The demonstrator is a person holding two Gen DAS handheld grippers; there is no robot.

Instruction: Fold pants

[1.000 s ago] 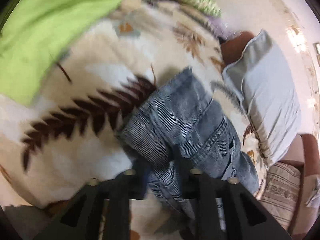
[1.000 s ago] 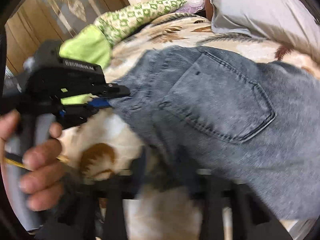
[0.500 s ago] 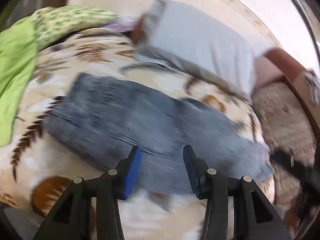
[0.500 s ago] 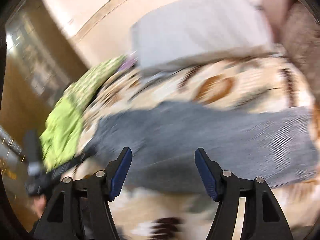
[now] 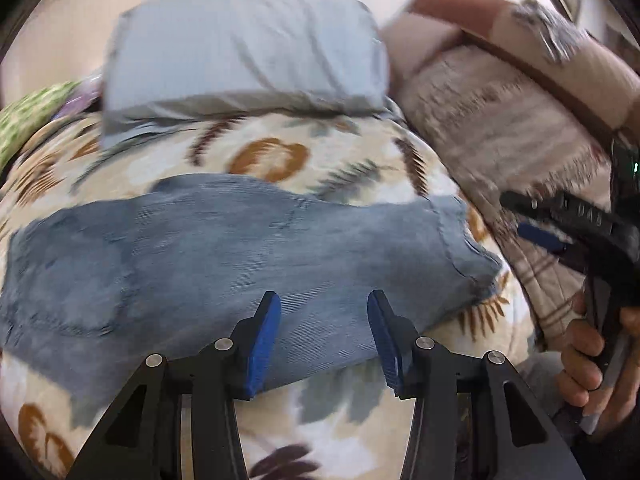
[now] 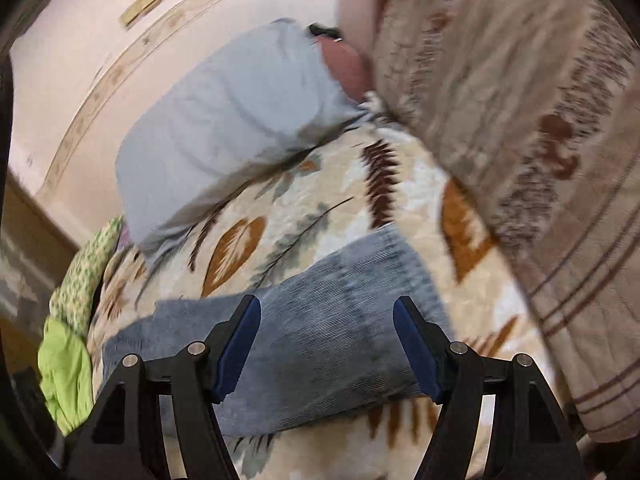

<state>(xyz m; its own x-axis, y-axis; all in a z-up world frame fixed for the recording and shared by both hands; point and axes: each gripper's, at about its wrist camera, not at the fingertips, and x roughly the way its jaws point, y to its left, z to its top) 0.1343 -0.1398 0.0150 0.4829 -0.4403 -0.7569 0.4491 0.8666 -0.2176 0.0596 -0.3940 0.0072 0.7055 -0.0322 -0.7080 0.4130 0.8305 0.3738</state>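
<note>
Since a second earlier, both our tools had let go of the pants (image 5: 224,264) and drawn back from them; each tool's jaws had just been opening, and nothing sat between them. We saw the left tool (image 5: 323,334) with its blue pads spread, hanging above the near edge of the denim without touching it. The right tool (image 6: 327,350) stood spread wider still, over the hem end of the same garment. The pants lay folded lengthwise in a long band across the leaf-patterned blanket (image 5: 280,156) on the bed, the waist end to the left in the left wrist view. Behind them rested a pale blue pillow (image 5: 244,48), and a brown striped blanket (image 6: 540,152) lay heaped at the hem end. In the left wrist view we could see our right hand (image 5: 592,356) gripping its tool's handle. Both views were blurred.
</note>
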